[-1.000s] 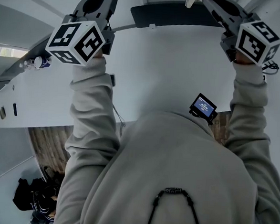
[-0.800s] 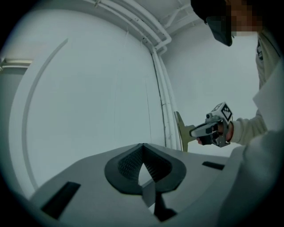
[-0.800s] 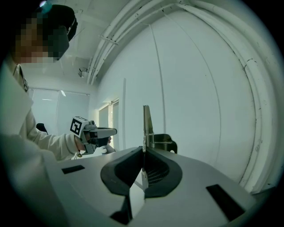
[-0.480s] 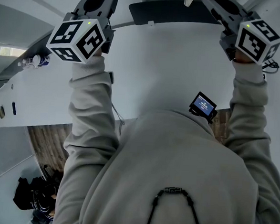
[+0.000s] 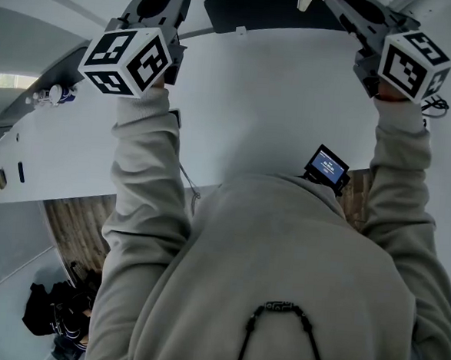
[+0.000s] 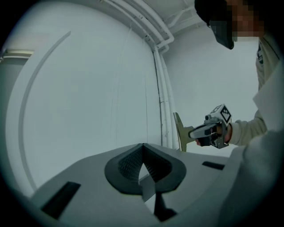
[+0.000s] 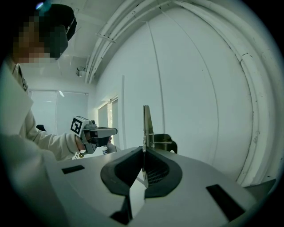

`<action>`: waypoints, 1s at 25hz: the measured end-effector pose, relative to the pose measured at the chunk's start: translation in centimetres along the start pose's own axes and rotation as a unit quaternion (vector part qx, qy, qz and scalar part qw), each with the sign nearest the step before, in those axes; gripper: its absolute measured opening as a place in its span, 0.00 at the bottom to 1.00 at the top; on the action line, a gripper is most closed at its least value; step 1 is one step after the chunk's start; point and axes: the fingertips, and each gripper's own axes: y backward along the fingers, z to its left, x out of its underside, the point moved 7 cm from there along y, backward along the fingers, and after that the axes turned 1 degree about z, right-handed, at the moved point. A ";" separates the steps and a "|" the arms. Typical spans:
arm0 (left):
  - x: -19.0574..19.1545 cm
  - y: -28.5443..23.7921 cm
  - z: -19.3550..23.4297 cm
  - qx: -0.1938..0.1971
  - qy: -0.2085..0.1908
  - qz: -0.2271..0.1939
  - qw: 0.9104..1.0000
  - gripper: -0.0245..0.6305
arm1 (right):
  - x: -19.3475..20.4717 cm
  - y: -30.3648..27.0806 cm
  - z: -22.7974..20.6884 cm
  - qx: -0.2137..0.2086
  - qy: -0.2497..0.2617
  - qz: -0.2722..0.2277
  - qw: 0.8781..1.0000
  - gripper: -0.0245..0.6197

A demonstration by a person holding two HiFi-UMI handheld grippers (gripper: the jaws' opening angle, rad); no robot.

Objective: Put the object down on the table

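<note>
Both grippers are held up in front of a white wall. My right gripper is shut on a thin flat tan piece. The piece stands upright out of the jaws, edge-on in the right gripper view, with a metal bracket behind it. The left gripper view shows the same tan piece as a flat blade sticking up from the right gripper. My left gripper is shut with nothing between its jaws. In the head view both grippers sit at the top, left and right, above a white table.
A dark pad lies at the table's far edge. A small lit screen sits near the person's hood and a cable lies at the right. Small items stand on a white ledge at the left. Pipes run up the wall.
Almost nothing: both grippers stay raised, and the left one's marker cube has shifted very slightly. The right gripper still holds the tan piece.
</note>
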 end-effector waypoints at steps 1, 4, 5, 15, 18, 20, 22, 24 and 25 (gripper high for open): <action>0.0 0.0 0.0 0.001 0.000 0.000 1.000 0.04 | 0.0 0.0 0.0 -0.001 -0.001 0.001 1.000 0.07; -0.1 -0.1 -0.2 0.002 0.000 0.002 1.000 0.04 | 0.1 -0.1 -0.1 -0.001 -0.003 0.003 1.000 0.07; 0.0 -0.1 -0.2 0.002 0.001 0.002 1.000 0.04 | 0.1 -0.1 -0.1 -0.001 -0.004 0.004 1.000 0.07; 0.8 -0.4 0.2 0.000 0.018 0.006 1.000 0.04 | 1.0 -0.3 -0.7 0.000 -0.013 0.018 1.000 0.07; 1.0 -0.5 0.2 0.000 0.024 0.008 1.000 0.04 | 1.2 -0.5 -0.8 -0.001 -0.016 0.024 1.000 0.07; 1.1 -0.6 0.2 0.000 0.028 0.011 1.000 0.04 | 1.3 -0.5 -0.9 -0.002 -0.019 0.028 0.999 0.07; 1.3 -0.7 0.3 0.002 0.036 0.015 0.999 0.04 | 1.4 -0.5 -0.9 -0.001 -0.022 0.033 0.999 0.07; 1.6 -0.8 0.4 0.003 0.043 0.017 0.999 0.04 | 1.4 -0.4 -0.9 0.000 -0.024 0.037 0.999 0.07; 1.7 -0.8 0.4 0.003 0.045 0.018 0.999 0.04 | 1.4 -0.5 -0.9 0.000 -0.024 0.038 0.999 0.07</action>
